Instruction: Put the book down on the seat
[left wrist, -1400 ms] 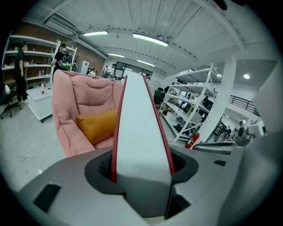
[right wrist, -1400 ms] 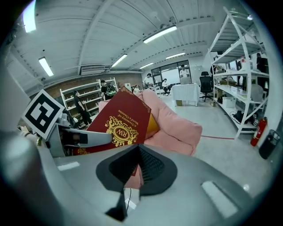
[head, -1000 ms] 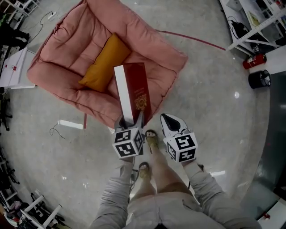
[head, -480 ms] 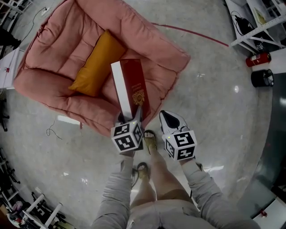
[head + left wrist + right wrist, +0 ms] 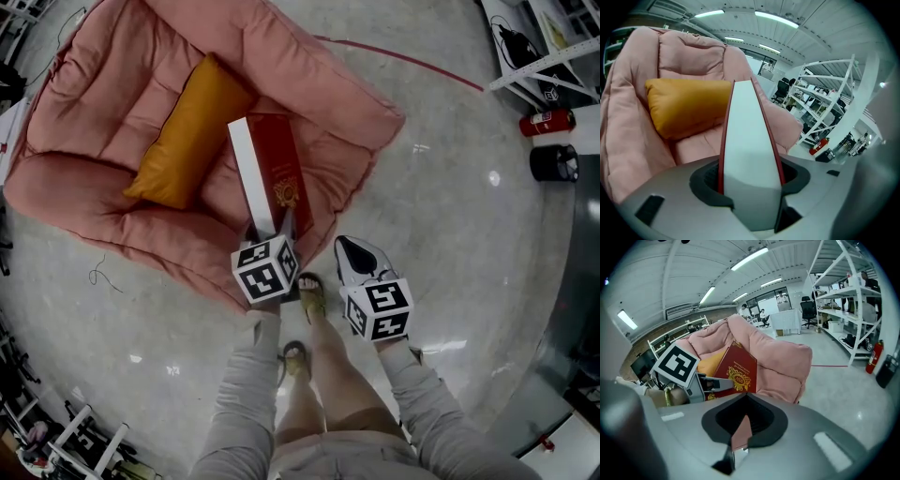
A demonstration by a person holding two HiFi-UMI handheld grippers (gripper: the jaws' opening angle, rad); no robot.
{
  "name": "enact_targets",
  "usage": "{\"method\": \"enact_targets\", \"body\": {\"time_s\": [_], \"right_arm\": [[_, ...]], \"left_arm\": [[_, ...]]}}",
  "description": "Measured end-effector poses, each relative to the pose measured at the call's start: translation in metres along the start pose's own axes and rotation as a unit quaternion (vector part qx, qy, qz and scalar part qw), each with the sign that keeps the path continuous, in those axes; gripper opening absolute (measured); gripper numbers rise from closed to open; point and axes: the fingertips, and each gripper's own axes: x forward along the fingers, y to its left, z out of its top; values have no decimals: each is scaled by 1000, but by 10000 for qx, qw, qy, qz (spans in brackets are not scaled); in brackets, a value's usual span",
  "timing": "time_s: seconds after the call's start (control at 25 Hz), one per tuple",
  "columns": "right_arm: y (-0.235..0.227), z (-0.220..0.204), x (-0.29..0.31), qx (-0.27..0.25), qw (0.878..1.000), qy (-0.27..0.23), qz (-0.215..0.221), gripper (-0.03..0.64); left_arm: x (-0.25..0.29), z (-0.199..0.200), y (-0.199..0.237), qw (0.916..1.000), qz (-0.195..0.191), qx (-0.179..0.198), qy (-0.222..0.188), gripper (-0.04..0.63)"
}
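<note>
L gripper: clamped on book's near end, page edge up.
R gripper: jaws together, empty, beside seat.
Book: above seat's front edge. Long axis runs from L gripper inward, beside orange cushion.

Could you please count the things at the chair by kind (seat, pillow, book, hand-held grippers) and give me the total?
pink padded seat: 1
orange pillow: 1
dark red hardcover book: 1
hand-held grippers: 2 (left gripper, right gripper)
Total: 5
</note>
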Motion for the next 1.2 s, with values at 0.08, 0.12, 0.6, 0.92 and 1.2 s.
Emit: {"method": "enact_targets", "body": {"time_s": [0.08,0.12,0.6,0.92,1.2], "right_arm": [[-4,-2,6,23,10000,30,-10,0],[-6,-3,8,27,10000,41,-12,0],[-22,-9,30,87,9998,149,-16,0],[-24,-16,34,142,9996,228,9,0],[-18,-9,32,129,9997,183,60,0]], "left_arm": [[11,-2,1,10000,15,-17,43,259],[17,-2,2,10000,20,-34,62,259],[68,-12,7,9994,86,-49,323,259],[77,-16,10,9990,81,-21,446,261],[70,-17,10,9981,166,48,584,262]]}}
